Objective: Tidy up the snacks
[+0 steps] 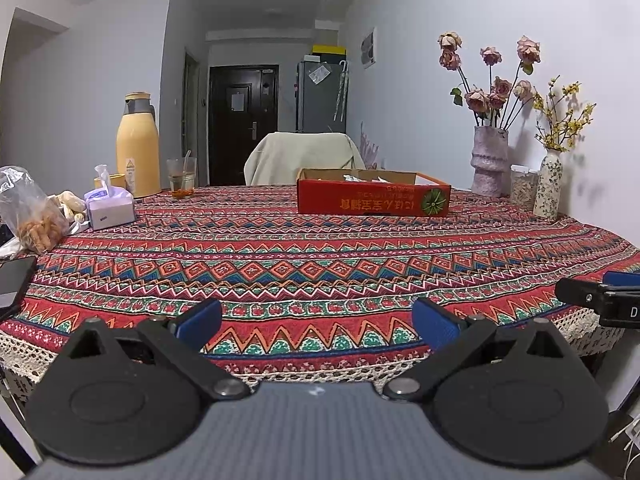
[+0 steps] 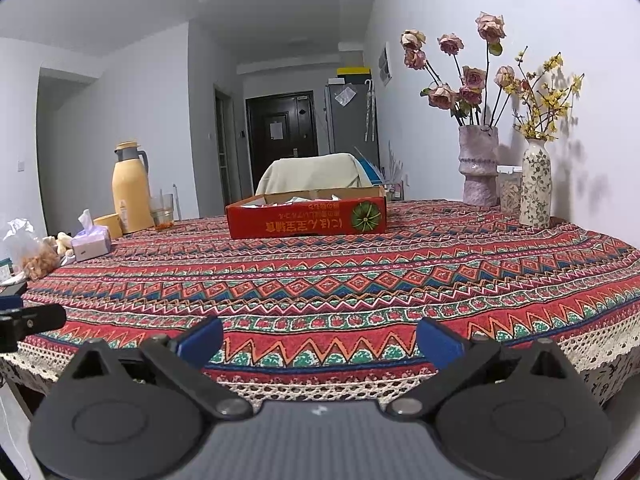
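Note:
A shallow red cardboard box [image 1: 374,199] [image 2: 306,215] holding pale wrapped snacks stands at the far side of the patterned tablecloth [image 1: 304,264] [image 2: 360,276]. A clear bag of brown snacks [image 1: 30,216] [image 2: 34,256] and loose pale biscuits [image 1: 70,202] lie at the left edge. My left gripper [image 1: 317,320] is open and holds nothing, hovering at the near table edge. My right gripper [image 2: 319,340] is open too, also at the near edge. Each gripper shows in the other's view, the right gripper [image 1: 600,296] at the right margin and the left gripper [image 2: 28,320] at the left margin.
A yellow thermos [image 1: 138,148] [image 2: 130,190], a glass [image 1: 181,178], a tissue box [image 1: 109,206] [image 2: 91,242] and a dark phone [image 1: 14,280] sit at the left. Two flower vases [image 1: 490,160] [image 2: 535,184] and a jar [image 1: 524,190] stand by the right wall. A covered chair [image 1: 304,156] is behind the table.

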Motion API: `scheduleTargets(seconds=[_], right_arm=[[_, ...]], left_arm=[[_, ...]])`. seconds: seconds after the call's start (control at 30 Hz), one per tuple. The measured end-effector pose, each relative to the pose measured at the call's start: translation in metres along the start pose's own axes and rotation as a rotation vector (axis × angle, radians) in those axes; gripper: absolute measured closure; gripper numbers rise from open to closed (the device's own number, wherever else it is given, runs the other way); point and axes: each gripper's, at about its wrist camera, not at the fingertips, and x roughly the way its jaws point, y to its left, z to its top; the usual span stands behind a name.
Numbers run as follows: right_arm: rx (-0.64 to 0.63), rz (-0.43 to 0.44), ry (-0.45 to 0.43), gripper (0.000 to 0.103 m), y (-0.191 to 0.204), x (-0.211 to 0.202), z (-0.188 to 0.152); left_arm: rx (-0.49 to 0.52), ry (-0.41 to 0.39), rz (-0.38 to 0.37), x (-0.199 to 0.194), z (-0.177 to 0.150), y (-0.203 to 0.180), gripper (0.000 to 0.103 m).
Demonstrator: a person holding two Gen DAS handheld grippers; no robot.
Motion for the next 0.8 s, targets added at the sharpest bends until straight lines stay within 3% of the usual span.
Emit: scheduleTargets(seconds=[0.8], right_arm=[[0.022, 0.008, -0.003, 0.000, -0.0027, -0.0003, 0.0015]], left_arm=[[0.026, -0.005, -0.014, 0.0007, 0.0031, -0.0058, 0.000]])
